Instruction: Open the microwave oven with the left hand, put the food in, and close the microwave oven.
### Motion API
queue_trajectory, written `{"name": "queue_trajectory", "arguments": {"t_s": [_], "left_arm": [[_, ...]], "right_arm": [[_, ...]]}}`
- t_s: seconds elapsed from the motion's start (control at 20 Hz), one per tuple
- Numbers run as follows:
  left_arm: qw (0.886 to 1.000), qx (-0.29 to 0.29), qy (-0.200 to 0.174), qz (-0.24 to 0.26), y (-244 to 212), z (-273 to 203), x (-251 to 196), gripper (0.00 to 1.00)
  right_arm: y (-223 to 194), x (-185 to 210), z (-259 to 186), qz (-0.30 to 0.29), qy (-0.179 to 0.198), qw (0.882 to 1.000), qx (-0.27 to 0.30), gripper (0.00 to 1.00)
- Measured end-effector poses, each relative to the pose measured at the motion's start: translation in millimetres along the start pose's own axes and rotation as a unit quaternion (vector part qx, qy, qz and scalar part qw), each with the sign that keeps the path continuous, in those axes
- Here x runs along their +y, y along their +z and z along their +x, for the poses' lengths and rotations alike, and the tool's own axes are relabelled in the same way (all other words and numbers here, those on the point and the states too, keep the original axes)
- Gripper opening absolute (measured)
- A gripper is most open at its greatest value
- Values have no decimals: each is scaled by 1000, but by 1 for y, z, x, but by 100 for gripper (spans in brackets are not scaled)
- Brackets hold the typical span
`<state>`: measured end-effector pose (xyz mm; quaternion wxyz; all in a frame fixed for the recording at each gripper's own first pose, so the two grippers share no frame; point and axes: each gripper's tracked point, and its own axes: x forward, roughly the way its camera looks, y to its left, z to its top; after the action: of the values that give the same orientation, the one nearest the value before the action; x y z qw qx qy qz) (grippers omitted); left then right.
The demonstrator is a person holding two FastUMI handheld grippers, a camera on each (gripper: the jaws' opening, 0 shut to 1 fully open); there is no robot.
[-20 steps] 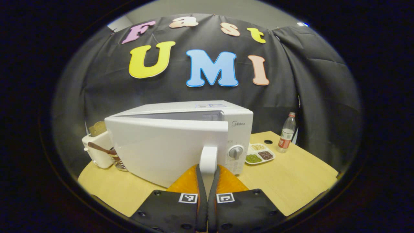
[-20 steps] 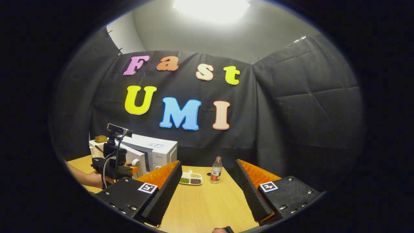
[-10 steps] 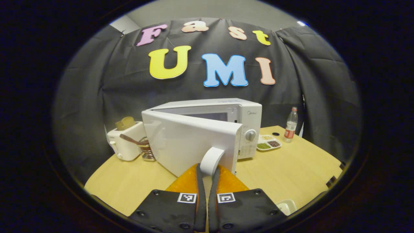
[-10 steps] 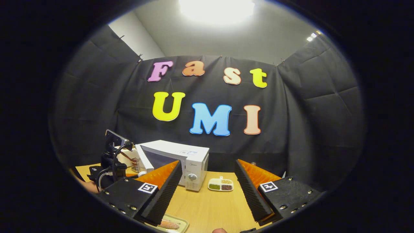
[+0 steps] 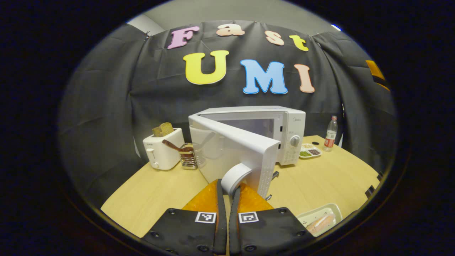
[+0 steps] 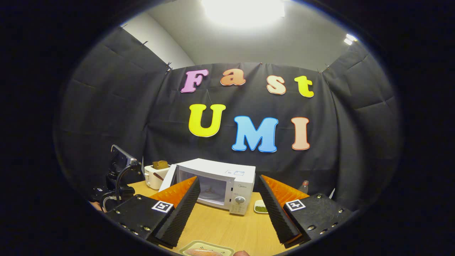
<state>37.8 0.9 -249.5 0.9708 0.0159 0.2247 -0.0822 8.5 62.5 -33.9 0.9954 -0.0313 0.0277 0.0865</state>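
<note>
A: Pulling on the curved white handle (image 5: 235,176) of the boxy white microwave oven (image 5: 265,133), the left gripper (image 5: 227,193) has its jaws pinched narrow on that handle right at their tips; the white door (image 5: 231,149) stands partly swung out just beyond them.

B: And the food?

A: A pale oblong piece of food (image 5: 320,223) lies on a pale rectangular tray (image 5: 336,212), low and to the right of the left jaws. The right gripper (image 6: 227,206) has its jaws spread wide, holding nothing, with the tray's edge below and between them.

B: What might go wrong?

A: I'd judge the grip shallow; the handle's rounded face could slip out as the door's arc turns. Pulling off that arc might drag the oven across the light wooden worktop (image 5: 320,177) toward the white toaster (image 5: 161,149) and wire utensil basket (image 5: 188,158) left of the jaws.
</note>
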Motion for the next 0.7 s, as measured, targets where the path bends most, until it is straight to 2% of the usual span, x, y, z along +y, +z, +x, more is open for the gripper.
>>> {"name": "queue_trajectory", "arguments": {"t_s": [0.45,0.7], "left_arm": [[1000,-9,6,1,-12,-17,73,9],[999,-23,15,-19,-16,-20,112,10]], "right_arm": [[8,83,25,-3,54,998,-12,99],[10,123,34,-9,94,995,-12,99]]}}
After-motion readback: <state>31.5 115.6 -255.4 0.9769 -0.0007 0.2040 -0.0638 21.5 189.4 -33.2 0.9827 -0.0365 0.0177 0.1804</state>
